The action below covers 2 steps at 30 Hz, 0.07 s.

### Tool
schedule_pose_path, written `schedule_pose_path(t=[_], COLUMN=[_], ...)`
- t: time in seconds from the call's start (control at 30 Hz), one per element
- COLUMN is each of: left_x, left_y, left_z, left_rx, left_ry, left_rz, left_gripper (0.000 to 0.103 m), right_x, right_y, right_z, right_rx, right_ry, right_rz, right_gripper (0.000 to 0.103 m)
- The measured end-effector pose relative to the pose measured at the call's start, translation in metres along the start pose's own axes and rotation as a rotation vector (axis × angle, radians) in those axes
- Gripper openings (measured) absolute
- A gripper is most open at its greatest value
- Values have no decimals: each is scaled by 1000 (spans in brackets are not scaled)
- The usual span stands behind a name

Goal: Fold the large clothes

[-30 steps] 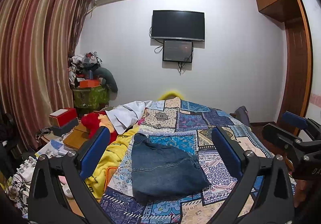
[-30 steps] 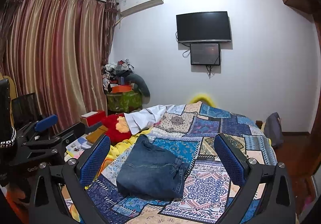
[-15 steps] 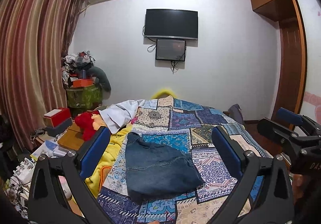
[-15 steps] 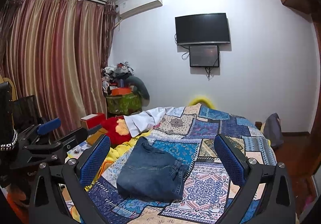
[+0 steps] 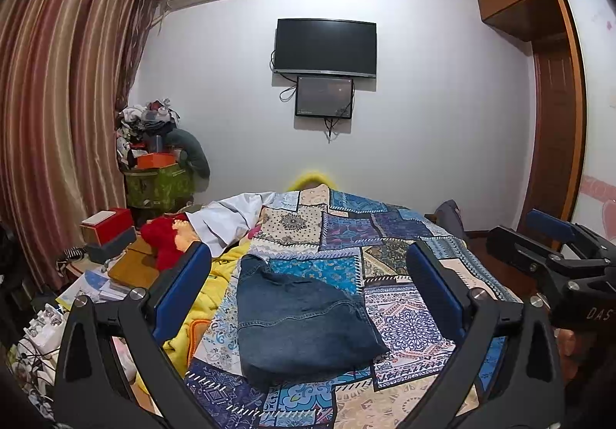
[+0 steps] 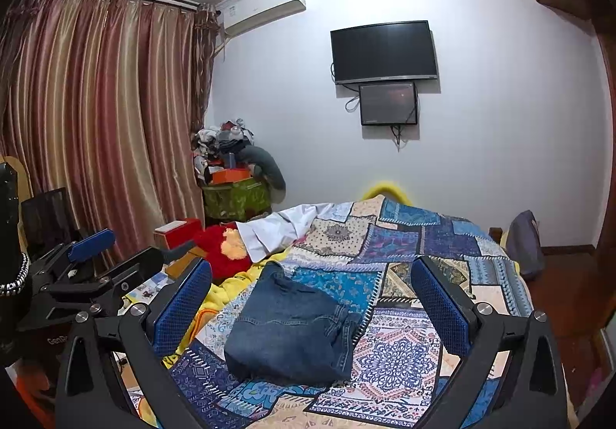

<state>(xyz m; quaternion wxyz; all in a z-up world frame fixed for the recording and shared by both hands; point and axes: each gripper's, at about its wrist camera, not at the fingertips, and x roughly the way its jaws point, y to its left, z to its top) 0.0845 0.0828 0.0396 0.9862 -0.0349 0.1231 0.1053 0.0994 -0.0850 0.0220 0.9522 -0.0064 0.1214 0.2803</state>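
A pair of blue jeans lies folded into a compact rectangle on the patchwork bedspread, near the bed's front. Seen from the right wrist, the jeans sit a little left of centre. My left gripper hangs open above and short of the jeans, with nothing between its blue pads. My right gripper is open too, held back from the jeans and empty. It also shows at the right edge of the left wrist view as the right gripper. The left gripper appears at the left of the right wrist view.
A white garment, a red plush toy and a yellow blanket lie along the bed's left side. Boxes and papers crowd the table beside it. A cluttered green bin stands by the curtain. A wardrobe is at right.
Both grippers have stayed open while the views shifted slightly: the left wrist view has swung right and tilted, so the jeans sit further left and lower. The jeans have not moved on the bed.
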Motion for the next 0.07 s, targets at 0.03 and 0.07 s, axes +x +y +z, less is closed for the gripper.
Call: schedule_pose_path(t=[0.03,0.07], left_x=[0,-1], left_y=[-1,-1], left_z=[0,0], left_rx=[0,0], left_ry=[1,2], left_rz=[-1,0], left_gripper=[102,102], right_x=[0,-1], right_y=[0,0], right_z=[0,-1], right_rx=[1,2], right_ry=[1,2], right_rz=[1,0], right_gripper=[103,103])
